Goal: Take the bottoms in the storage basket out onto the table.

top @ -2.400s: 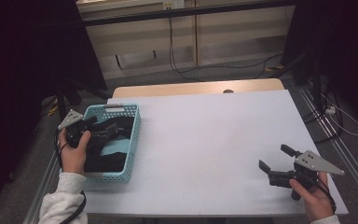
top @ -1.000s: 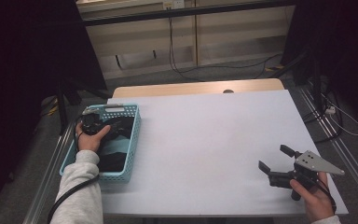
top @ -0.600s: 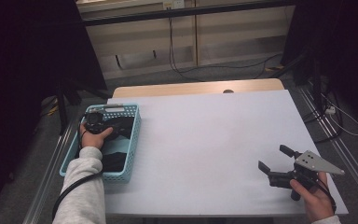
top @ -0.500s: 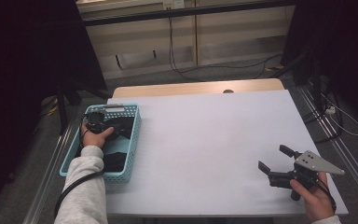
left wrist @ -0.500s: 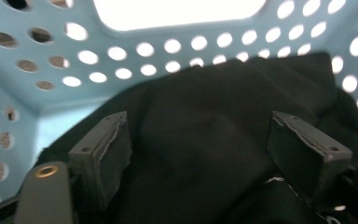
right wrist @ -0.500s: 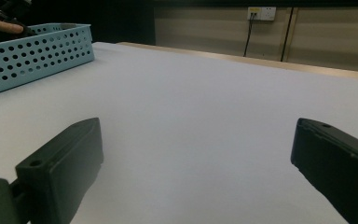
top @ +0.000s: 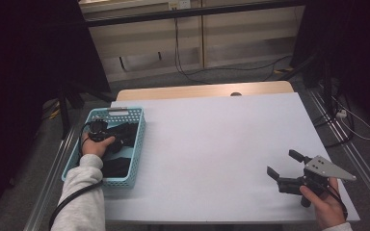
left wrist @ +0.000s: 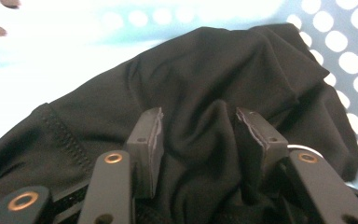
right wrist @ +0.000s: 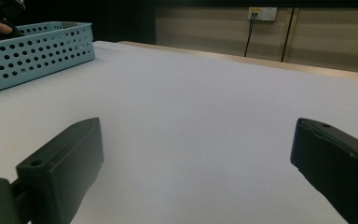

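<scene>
Left hand-held gripper (left wrist: 198, 135) down in the blue basket (top: 137, 126), jaws just closing around a fold of black cloth (left wrist: 205, 88).
High view: basket at the counter's (top: 212, 139) left edge, cloth dark and unreadable; the left gripper view shows the fold bunched between the pads, squeeze unclear. Right hand-held gripper (top: 284, 168) idles wide open, holding nothing, low over the near-right counter.
</scene>
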`<control>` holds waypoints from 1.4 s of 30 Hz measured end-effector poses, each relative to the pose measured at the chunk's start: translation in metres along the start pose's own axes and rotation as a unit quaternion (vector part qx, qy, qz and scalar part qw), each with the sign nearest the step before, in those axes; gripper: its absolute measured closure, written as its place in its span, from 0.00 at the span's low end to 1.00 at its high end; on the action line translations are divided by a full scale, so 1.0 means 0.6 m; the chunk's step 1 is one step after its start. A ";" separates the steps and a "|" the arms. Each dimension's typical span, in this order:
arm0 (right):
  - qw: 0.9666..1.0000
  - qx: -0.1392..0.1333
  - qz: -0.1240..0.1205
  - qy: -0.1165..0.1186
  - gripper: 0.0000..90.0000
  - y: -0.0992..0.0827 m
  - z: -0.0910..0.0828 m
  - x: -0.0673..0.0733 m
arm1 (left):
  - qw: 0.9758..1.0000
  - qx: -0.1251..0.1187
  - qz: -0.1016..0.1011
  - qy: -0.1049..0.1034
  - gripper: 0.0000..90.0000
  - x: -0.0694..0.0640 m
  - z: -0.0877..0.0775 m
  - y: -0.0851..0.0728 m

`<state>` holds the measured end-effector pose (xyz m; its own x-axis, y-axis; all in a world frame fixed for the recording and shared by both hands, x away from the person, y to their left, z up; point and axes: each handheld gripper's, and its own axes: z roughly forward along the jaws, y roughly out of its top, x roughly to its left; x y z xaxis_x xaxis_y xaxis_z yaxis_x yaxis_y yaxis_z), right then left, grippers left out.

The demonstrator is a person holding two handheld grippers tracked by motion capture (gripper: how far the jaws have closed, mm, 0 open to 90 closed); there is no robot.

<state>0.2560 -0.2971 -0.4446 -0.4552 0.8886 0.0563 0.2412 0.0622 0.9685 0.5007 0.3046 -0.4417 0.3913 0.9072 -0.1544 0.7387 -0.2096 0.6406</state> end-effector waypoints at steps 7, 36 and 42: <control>1.000 0.000 -0.001 0.001 0.02 0.000 0.001 0.000 | 0.999 0.016 0.025 -0.022 0.61 -0.012 -0.026 -0.023; 1.000 0.000 -0.007 0.009 0.02 0.002 0.005 0.005 | 0.997 0.017 0.018 0.074 0.12 -0.003 -0.066 -0.023; 1.000 0.001 -0.008 0.011 0.02 0.002 0.005 0.006 | 0.996 0.068 0.001 0.064 0.06 -0.010 -0.041 -0.037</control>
<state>0.2572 -0.2926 -0.4439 -0.4777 0.8773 0.0460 0.2348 0.0771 0.9690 0.4686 0.3129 -0.4367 0.3261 0.9440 -0.0499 0.8085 -0.2512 0.5321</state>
